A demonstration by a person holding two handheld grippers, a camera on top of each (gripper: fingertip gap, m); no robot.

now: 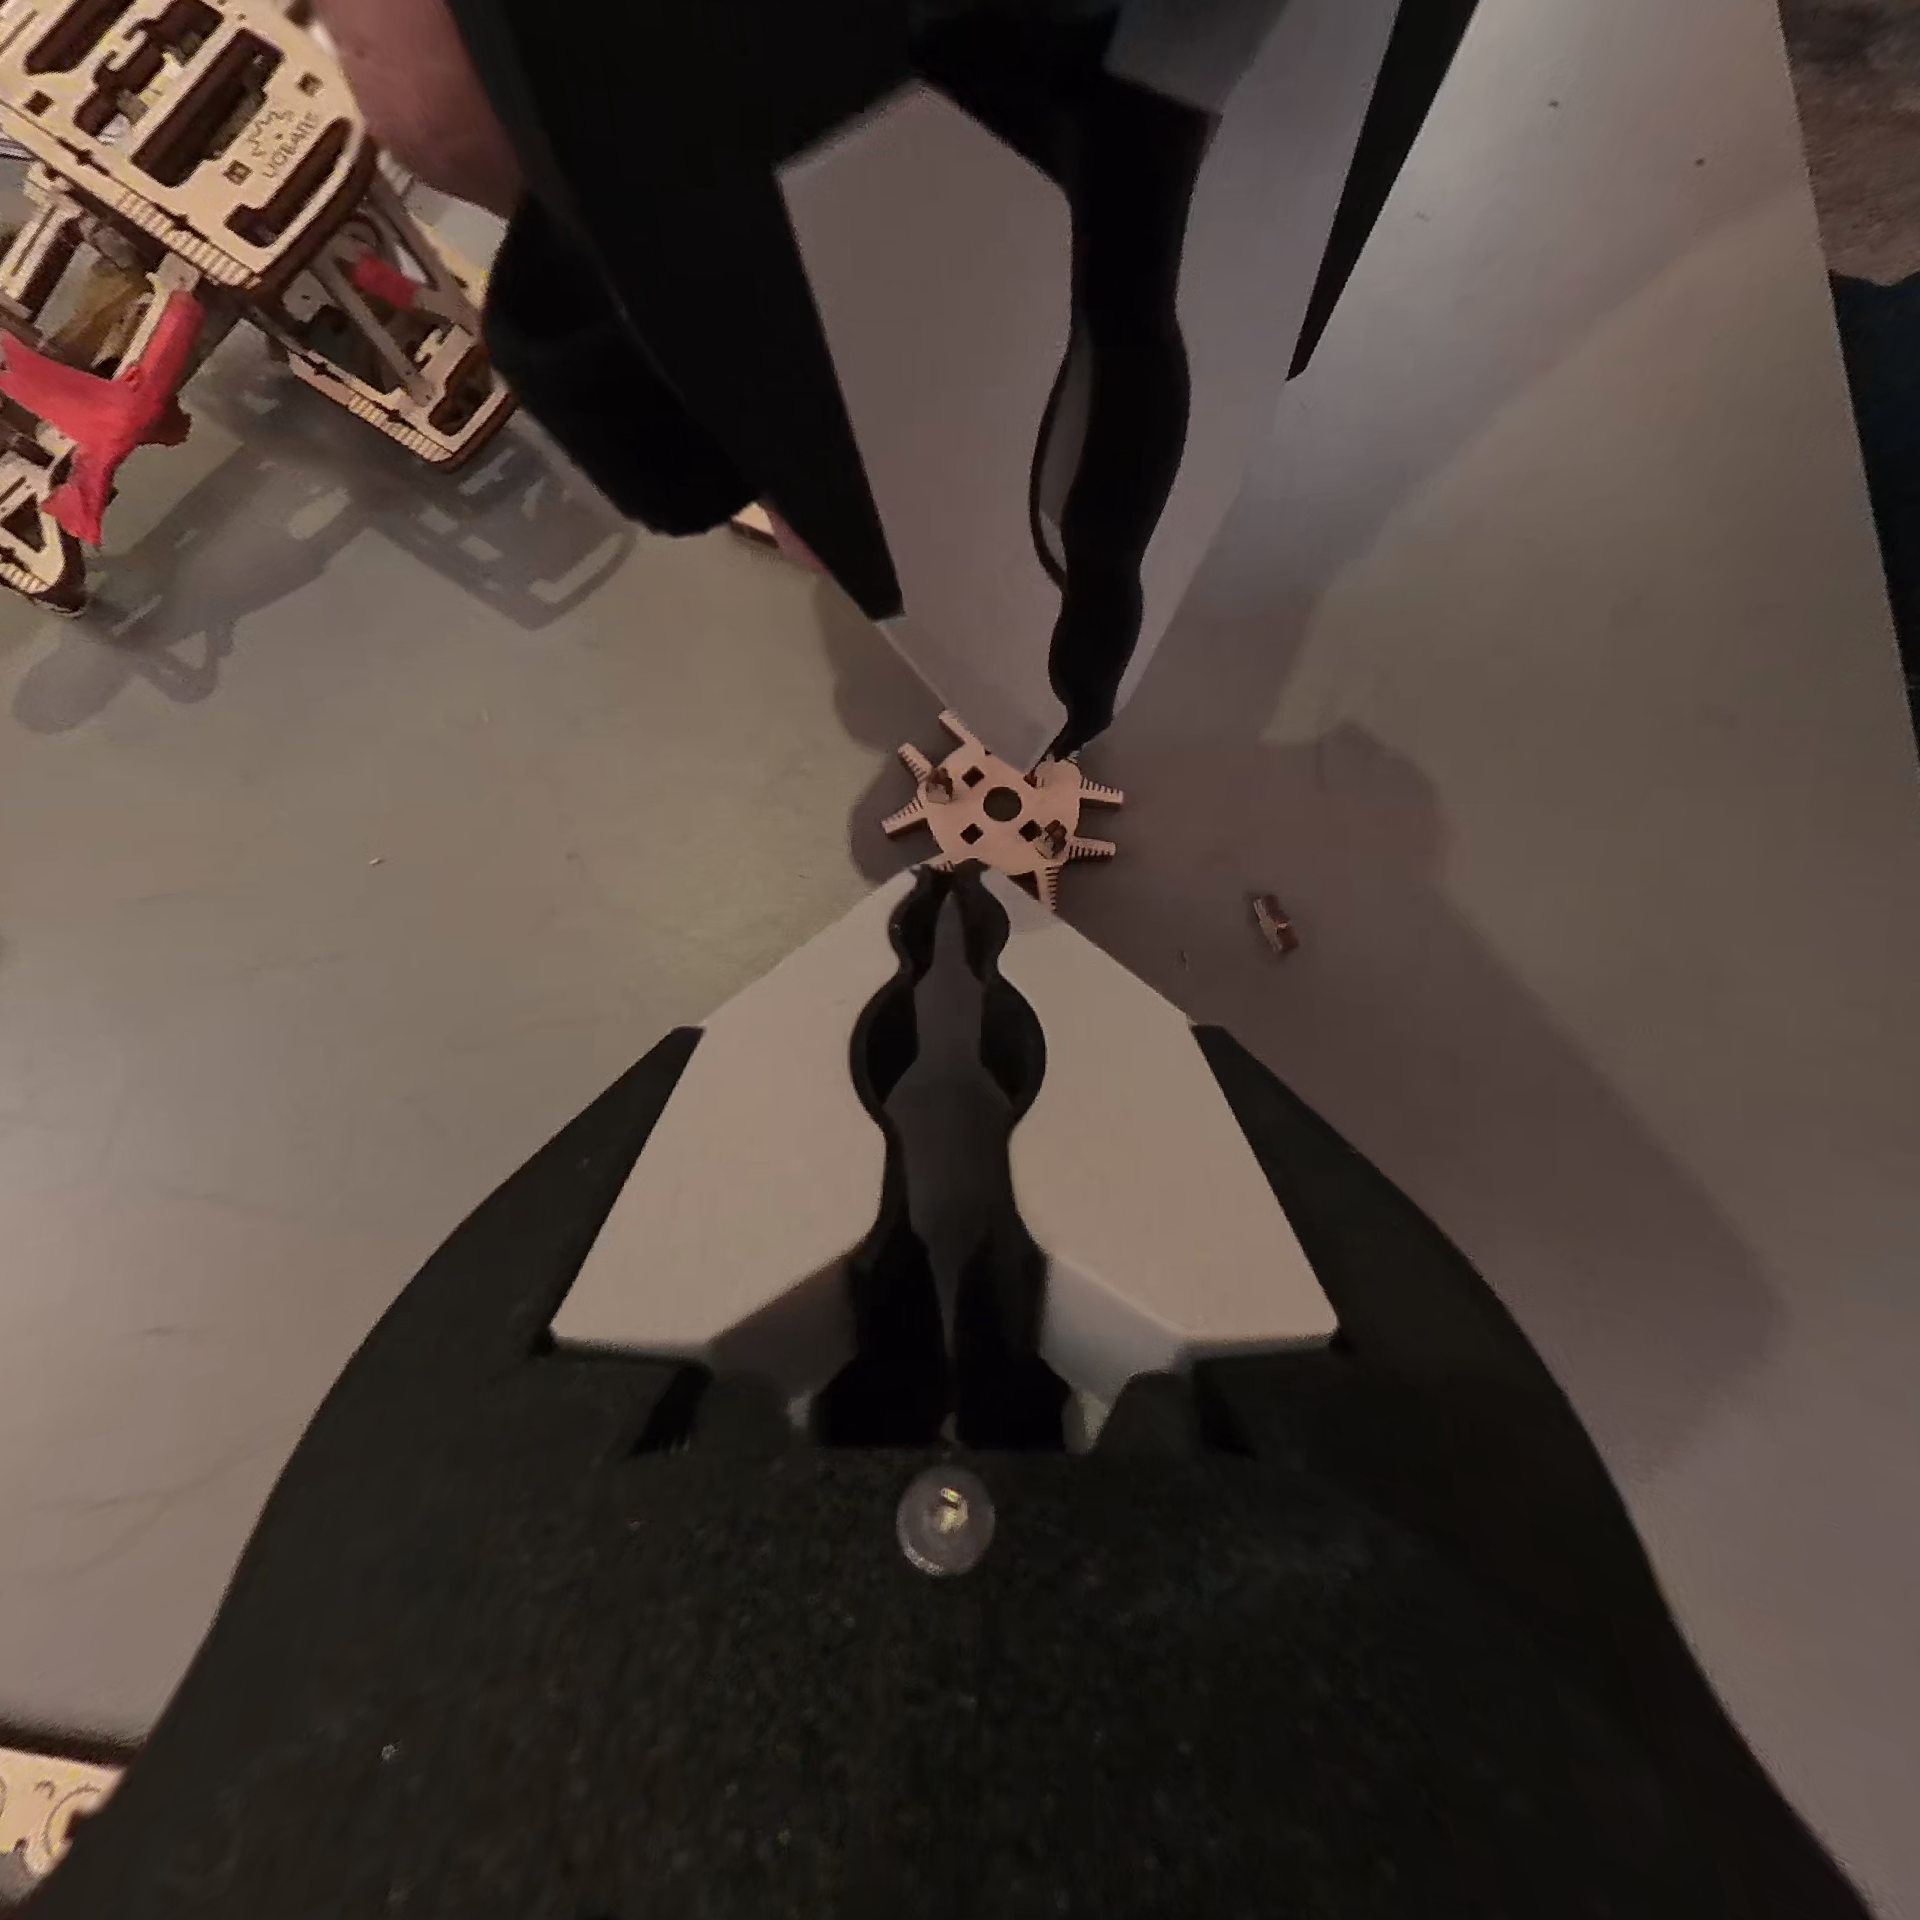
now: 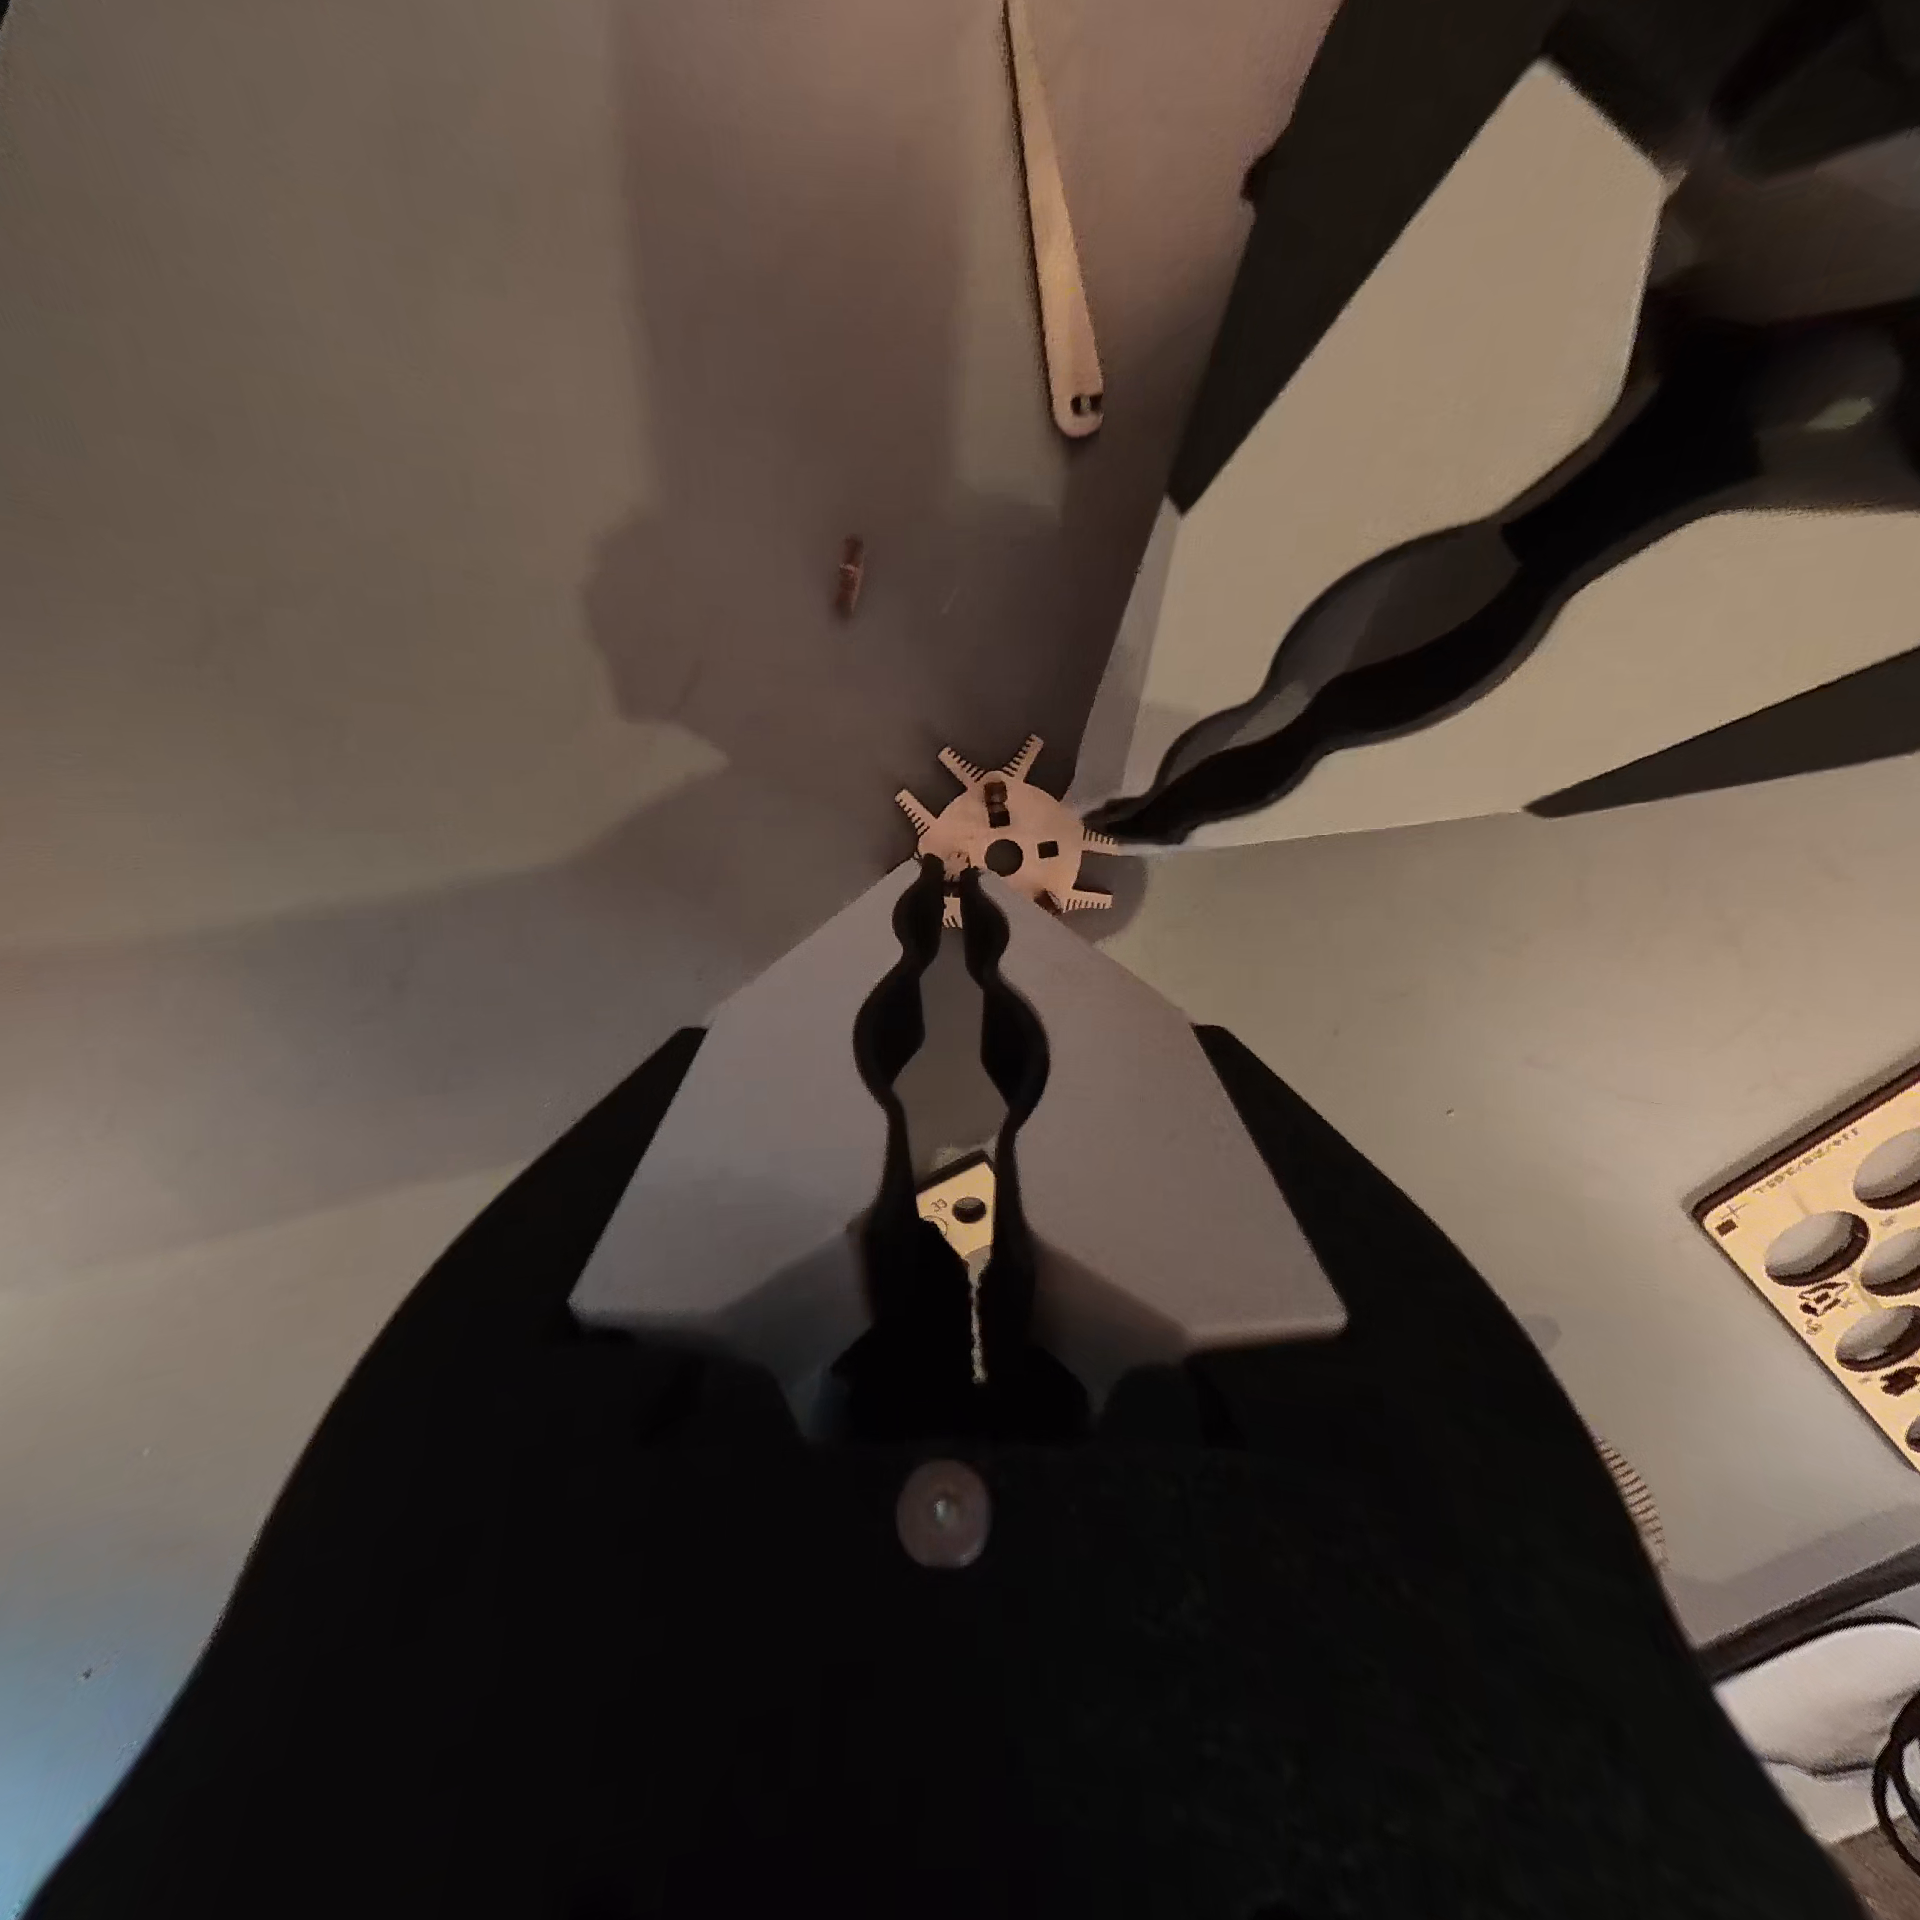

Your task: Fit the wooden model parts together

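Observation:
A small round wooden disc [image 1: 997,810] with toothed spokes, square holes and a centre hole lies on the grey table [image 1: 416,935]; it also shows in the right wrist view [image 2: 1003,847]. A few short pegs stand in its holes. My left gripper [image 1: 940,881] is shut on the disc's near edge, and it enters the right wrist view [image 2: 1110,828] from the right, pinching a spoke. My right gripper [image 2: 948,871] is shut on a small peg at the disc's rim. In the left wrist view it [image 1: 1062,753] comes down from above onto the disc's far side.
A loose peg [image 1: 1273,923] lies right of the disc, also seen in the right wrist view [image 2: 850,577]. A built wooden model [image 1: 208,208] with red parts stands far left. A long wooden stick [image 2: 1060,260] and a punched wooden sheet [image 2: 1849,1278] lie nearby. My left tips are roughly 8 cm from the long wooden stick [image 2: 1060,260].

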